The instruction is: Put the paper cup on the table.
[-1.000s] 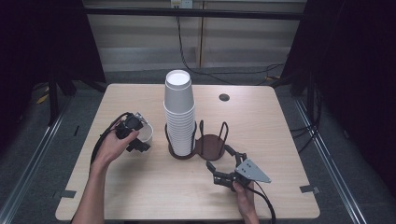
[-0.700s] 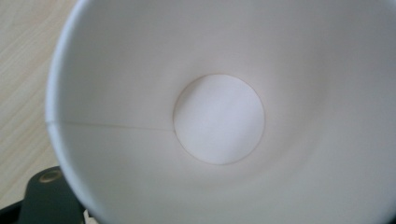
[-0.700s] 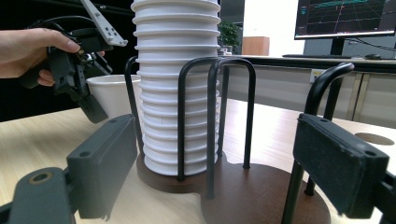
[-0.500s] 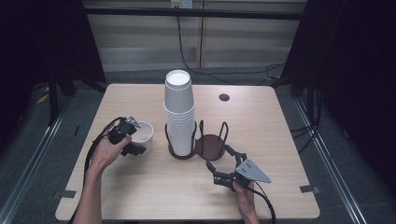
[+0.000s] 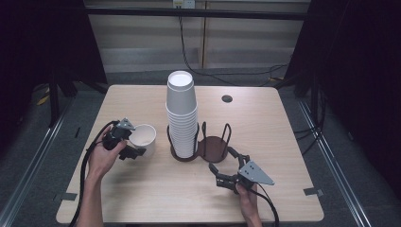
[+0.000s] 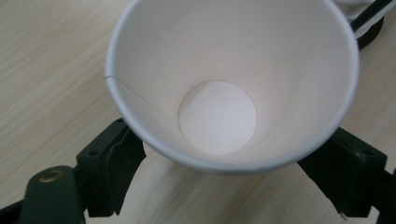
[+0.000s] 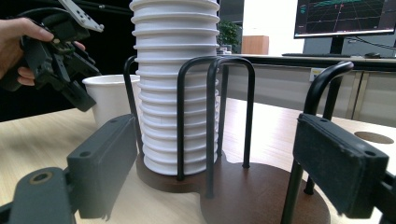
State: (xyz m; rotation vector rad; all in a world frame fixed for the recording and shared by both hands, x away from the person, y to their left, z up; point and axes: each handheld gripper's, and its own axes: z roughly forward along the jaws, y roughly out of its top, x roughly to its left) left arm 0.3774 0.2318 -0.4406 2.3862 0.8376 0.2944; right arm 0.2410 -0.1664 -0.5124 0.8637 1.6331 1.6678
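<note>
A white paper cup [image 5: 143,137] [image 6: 224,84] sits at the table's left, tipped so that its mouth faces my left gripper's camera. My left gripper [image 5: 134,140] [image 6: 229,165] is shut on it, with a pad pressing each side of the wall. Its jaws have just closed in on the cup and eased a touch. A tall stack of white cups [image 5: 182,118] [image 7: 175,93] stands in the left ring of a dark brown wire holder [image 5: 213,149] [image 7: 252,196]. My right gripper [image 5: 227,166] [image 7: 224,172] is open at the holder's bare right ring, holding nothing.
A small dark round hole [image 5: 227,98] is set in the wooden table [image 5: 283,142] at the back right. Black cables trail from both grippers toward the front edge. The holder's upright wire loops [image 7: 233,112] rise just ahead of my right gripper.
My left gripper has closed on the paper cup, and the hand has drawn slightly back toward the person, so the cup's mouth shows more. The right hand has stayed put.
</note>
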